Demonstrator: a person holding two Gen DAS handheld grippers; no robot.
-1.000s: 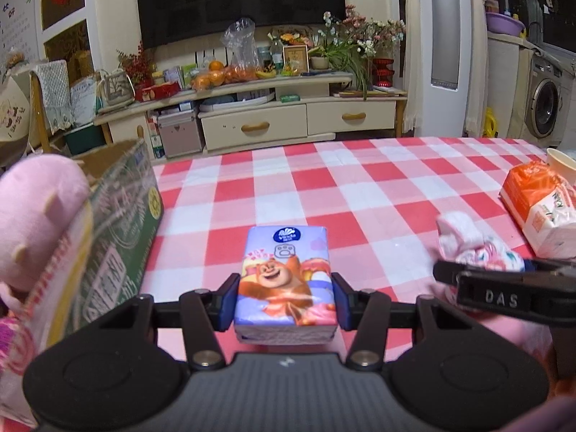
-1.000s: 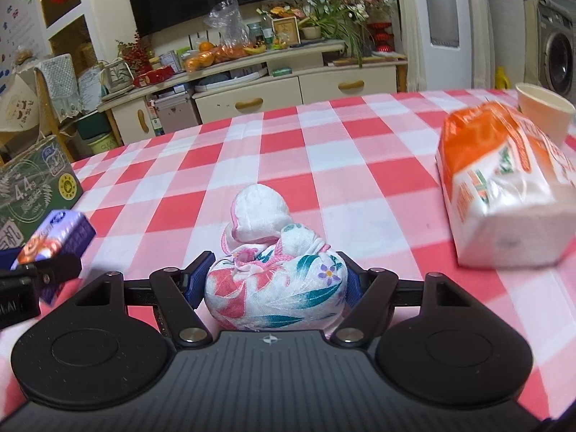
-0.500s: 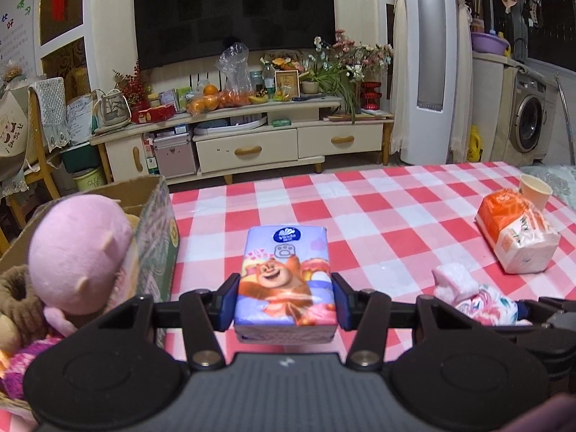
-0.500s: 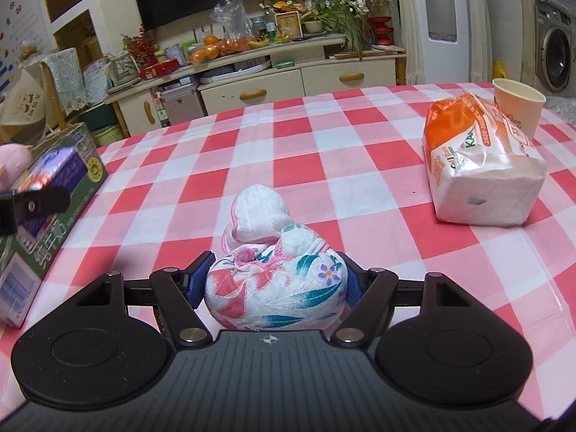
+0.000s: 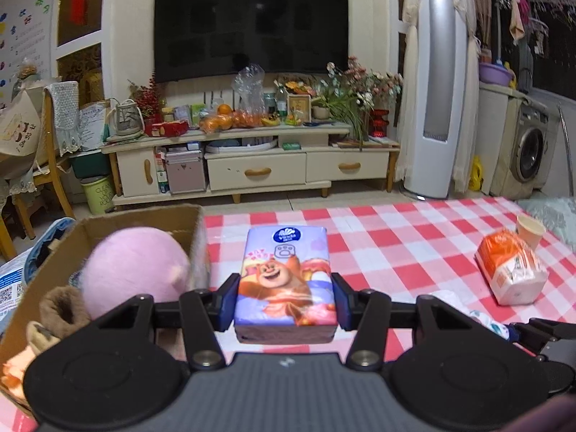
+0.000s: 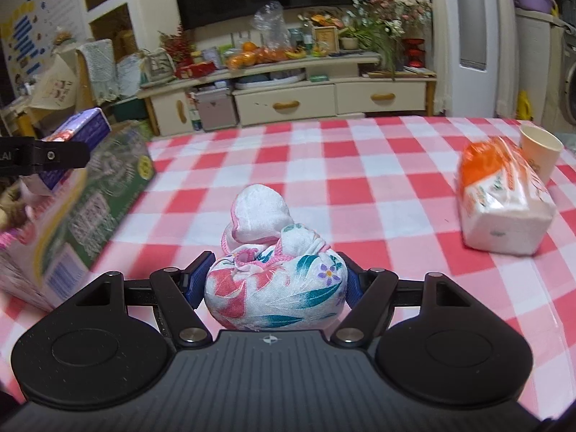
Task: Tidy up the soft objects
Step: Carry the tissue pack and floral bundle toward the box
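Cardboard box at left, pink plush inside. Left gripper, fingers clamped on the tissue pack, has risen over the last second and now sits beside the box rim (drop likely next). Right gripper still holds the floral cloth bundle above the bench.
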